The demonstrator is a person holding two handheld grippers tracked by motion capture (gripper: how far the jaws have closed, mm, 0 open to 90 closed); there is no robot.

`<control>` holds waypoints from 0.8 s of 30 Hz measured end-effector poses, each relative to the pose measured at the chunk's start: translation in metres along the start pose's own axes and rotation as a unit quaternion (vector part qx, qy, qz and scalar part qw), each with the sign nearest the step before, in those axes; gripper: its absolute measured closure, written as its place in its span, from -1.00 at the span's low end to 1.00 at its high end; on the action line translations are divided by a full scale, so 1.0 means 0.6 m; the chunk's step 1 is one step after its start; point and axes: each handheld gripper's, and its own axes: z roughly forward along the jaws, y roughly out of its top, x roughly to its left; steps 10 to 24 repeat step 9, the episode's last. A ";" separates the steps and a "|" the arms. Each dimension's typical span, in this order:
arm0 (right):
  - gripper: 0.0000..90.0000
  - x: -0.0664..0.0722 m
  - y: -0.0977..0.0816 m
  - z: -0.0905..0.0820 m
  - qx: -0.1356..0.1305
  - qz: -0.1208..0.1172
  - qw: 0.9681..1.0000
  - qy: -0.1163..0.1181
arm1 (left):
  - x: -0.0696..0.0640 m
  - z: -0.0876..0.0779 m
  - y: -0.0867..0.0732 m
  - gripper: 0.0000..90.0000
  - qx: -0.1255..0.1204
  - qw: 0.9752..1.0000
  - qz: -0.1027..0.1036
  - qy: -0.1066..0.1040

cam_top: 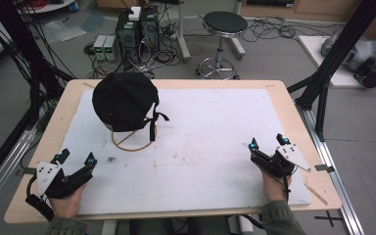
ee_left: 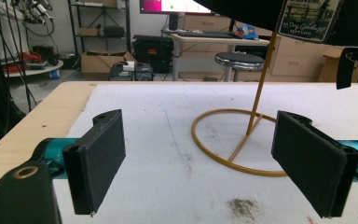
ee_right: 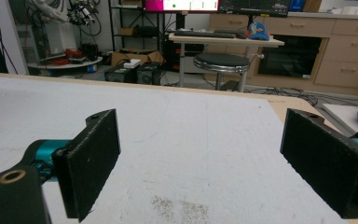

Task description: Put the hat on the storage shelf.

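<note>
A black cap [cam_top: 123,100] rests on top of a gold wire stand [cam_top: 133,139] at the back left of the white mat [cam_top: 200,142]. Its strap hangs down at the right side. In the left gripper view the stand's ring [ee_left: 223,154] and upright rod lie ahead, with the cap's underside and label [ee_left: 307,18] overhead. My left gripper [cam_top: 77,157] is held open near the front left corner, short of the stand, nothing between its jaws. At the front right my right gripper [cam_top: 268,143] is open too, over bare mat [ee_right: 191,154].
The mat covers a wooden table [cam_top: 54,127]. A dirt smudge [cam_top: 111,158] lies just ahead of the left gripper. Black frame posts [cam_top: 333,58] stand at both sides. A stool [cam_top: 223,29] and computer boxes [cam_top: 137,32] sit on the floor beyond.
</note>
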 end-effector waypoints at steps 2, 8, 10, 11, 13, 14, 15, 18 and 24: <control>-0.75 0.000 0.000 0.000 0.001 0.000 1.000 0.000 | 0.000 0.001 -0.001 -0.61 0.002 1.000 0.000 -0.002; -0.75 0.001 0.000 0.000 0.001 0.000 1.000 0.002 | -0.001 0.002 -0.001 -0.61 0.004 1.000 0.002 -0.004; -0.75 0.001 0.000 0.000 0.002 0.000 1.000 0.001 | -0.001 0.002 -0.001 -0.61 0.005 1.000 0.002 -0.005; -0.75 0.001 0.000 0.000 0.002 0.000 1.000 0.001 | -0.001 0.002 -0.001 -0.61 0.005 1.000 0.002 -0.005; -0.75 0.001 0.000 0.000 0.002 0.000 1.000 0.001 | -0.001 0.002 -0.001 -0.61 0.005 1.000 0.002 -0.005; -0.75 0.001 0.000 0.000 0.002 0.000 1.000 0.001 | -0.001 0.002 -0.001 -0.61 0.005 1.000 0.002 -0.005; -0.75 0.001 0.000 0.000 0.002 0.000 1.000 0.001 | -0.001 0.002 -0.001 -0.61 0.005 1.000 0.002 -0.005; -0.75 0.001 0.000 0.000 0.002 0.000 1.000 0.001 | -0.001 0.002 -0.001 -0.61 0.005 1.000 0.002 -0.005; -0.75 0.001 0.000 0.000 0.002 0.000 1.000 0.001 | -0.001 0.002 -0.001 -0.61 0.005 1.000 0.002 -0.005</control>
